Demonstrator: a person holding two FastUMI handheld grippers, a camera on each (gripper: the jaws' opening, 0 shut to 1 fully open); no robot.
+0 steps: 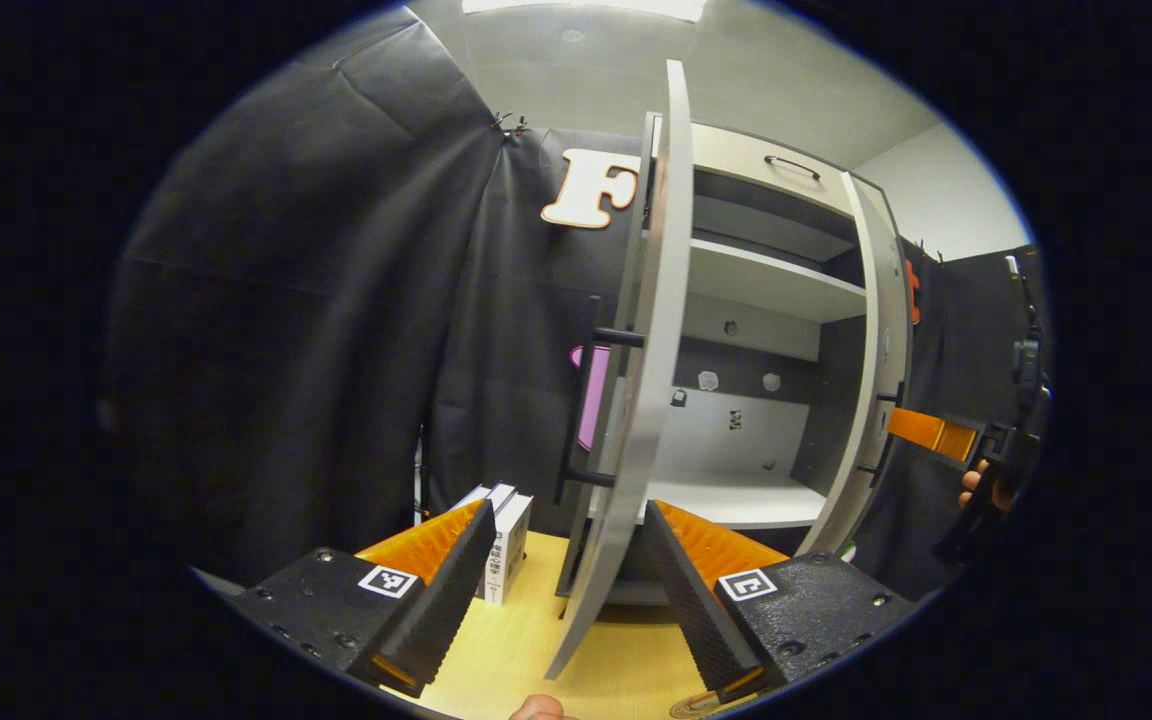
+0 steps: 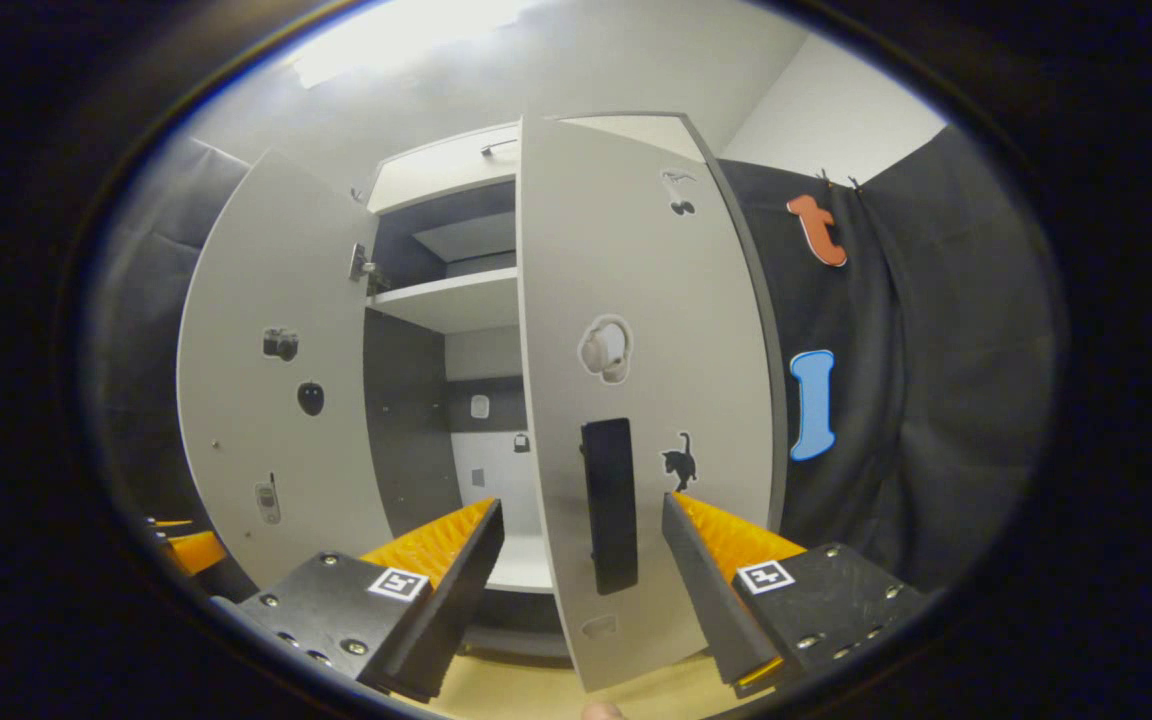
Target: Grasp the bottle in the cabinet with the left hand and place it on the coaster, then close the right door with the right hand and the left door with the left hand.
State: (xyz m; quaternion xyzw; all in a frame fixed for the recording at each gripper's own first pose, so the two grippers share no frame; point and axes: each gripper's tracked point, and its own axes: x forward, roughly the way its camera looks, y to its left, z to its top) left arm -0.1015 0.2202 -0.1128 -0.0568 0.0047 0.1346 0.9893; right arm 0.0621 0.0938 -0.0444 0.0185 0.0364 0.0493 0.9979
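left gripper view looked at the cabinet (image 1: 766, 290) with both doors open. the left gripper (image 1: 566, 590) had its jaws wide, with nothing held, and the thin edge of the left door (image 1: 651, 380) stood between them. that door's dark handle (image 1: 586, 400) was on its outer side. a small white box (image 1: 506, 540) stood on the yellow table (image 1: 526, 640) just beside the left finger. the shelves inside looked bare, and i could not tell where the bottle or the coaster was. far to the right, a hand (image 1: 981, 485) held the other gripper near the right door (image 1: 876, 370). right gripper view showed the right gripper (image 2: 581, 590) with jaws wide too, holding nothing. the right door (image 2: 636, 380) stood between its fingers, with a dark handle (image 2: 608, 505) and small stickers on it. the left door (image 2: 276, 380) hung open to the side.
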